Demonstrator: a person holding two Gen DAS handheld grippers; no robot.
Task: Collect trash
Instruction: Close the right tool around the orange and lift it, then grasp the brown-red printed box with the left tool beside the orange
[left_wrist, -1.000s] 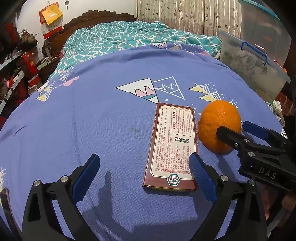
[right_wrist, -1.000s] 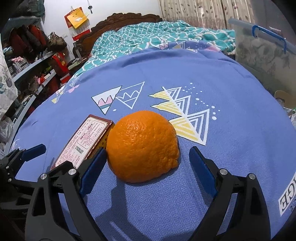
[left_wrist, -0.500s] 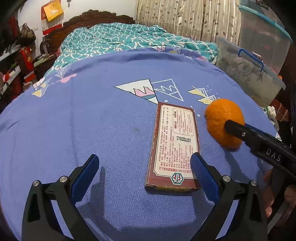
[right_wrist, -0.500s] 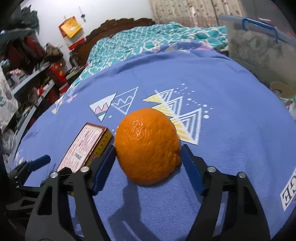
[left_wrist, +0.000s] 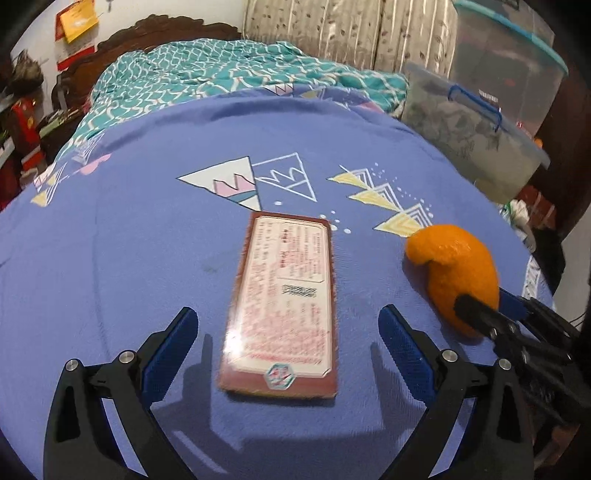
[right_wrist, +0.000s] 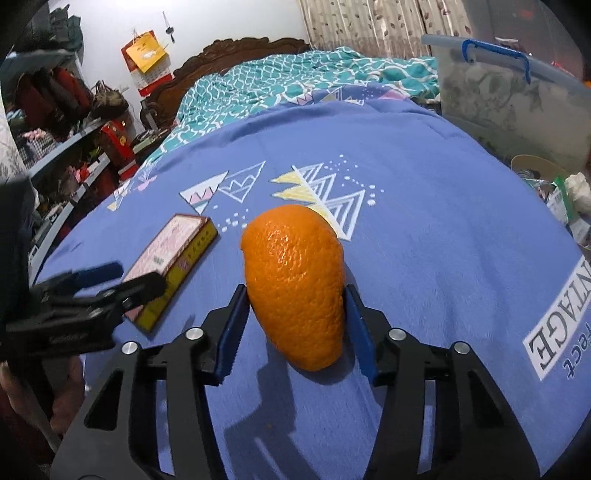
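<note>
Left gripper (left_wrist: 286, 345), black with blue pads: spread wide above the flat maroon cardboard box (left_wrist: 284, 306), touching nothing. Box lying printed side up on the blue patterned bedsheet (left_wrist: 129, 240). Just right of it, hollow orange peel (right_wrist: 295, 284), squeezed narrow between the blue pads (right_wrist: 232, 332) of the right gripper (right_wrist: 293, 334), clamped tight.

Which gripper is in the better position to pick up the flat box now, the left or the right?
The left gripper. It is open and the box lies between its jaws on the blue sheet. The right gripper is already shut on the orange peel.
</note>
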